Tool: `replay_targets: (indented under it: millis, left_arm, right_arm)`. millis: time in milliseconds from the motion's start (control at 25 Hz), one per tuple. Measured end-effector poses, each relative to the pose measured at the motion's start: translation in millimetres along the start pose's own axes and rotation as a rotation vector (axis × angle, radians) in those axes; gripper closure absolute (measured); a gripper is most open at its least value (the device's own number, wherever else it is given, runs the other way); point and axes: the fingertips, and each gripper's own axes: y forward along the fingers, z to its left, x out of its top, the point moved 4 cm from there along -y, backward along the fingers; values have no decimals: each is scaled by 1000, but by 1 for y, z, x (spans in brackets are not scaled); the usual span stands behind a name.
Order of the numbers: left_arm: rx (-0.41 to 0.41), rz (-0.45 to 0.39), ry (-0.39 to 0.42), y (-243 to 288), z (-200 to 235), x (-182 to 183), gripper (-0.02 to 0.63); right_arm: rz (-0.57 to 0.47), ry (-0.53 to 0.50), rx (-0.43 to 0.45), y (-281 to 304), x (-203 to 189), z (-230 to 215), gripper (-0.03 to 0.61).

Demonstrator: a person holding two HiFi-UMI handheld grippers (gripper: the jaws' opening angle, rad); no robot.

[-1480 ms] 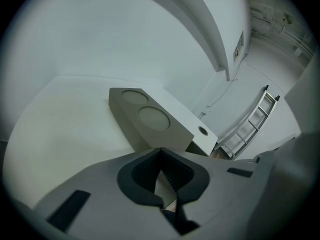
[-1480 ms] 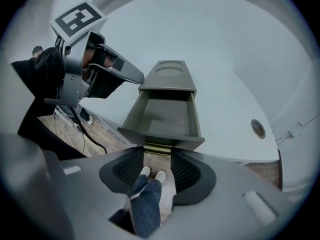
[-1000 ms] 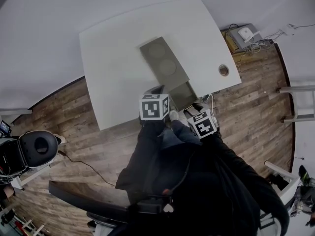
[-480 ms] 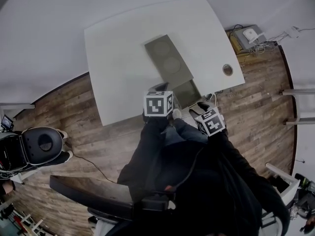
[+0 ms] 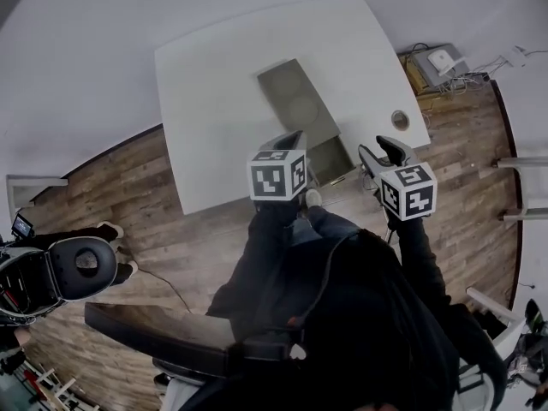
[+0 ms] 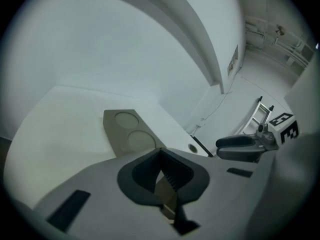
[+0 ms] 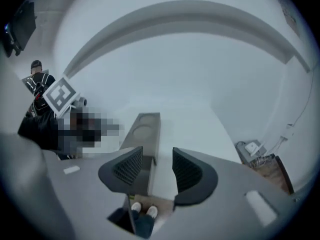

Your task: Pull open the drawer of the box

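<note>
Two grippers hovering over white table [image 5: 214, 92]. I'm seeing left gripper [image 6: 162, 154] jaws pressing together, empty. Right gripper [image 7: 157, 159] jaws just been opening, standing wide, gripping nothing. Grey box [image 5: 295, 105] sitting mid-table, drawer [image 5: 328, 163] sticking out toward near edge.

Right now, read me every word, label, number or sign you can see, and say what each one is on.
No readable text anywhere.
On the left marker cube: black-and-white square pattern, no letters.
On the right marker cube: the same, no letters.
On the box: two plain circles, no print.
On the wall plate: too small and blurred to read.
</note>
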Motion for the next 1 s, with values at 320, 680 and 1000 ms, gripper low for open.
replay_targets:
  millis: [320, 680, 1000]
  left_arm:
    - [-40, -305, 36, -58, -35, 87, 618]
    - [30, -583, 136, -120, -59, 147, 618]
    - [57, -614, 231, -129, -64, 167, 618]
  right_arm:
    - [-445, -45, -28, -49, 139, 9, 552]
    - [-718, -59, -8, -90, 192, 30, 578]
    - [-761, -94, 24, -83, 215, 38, 578]
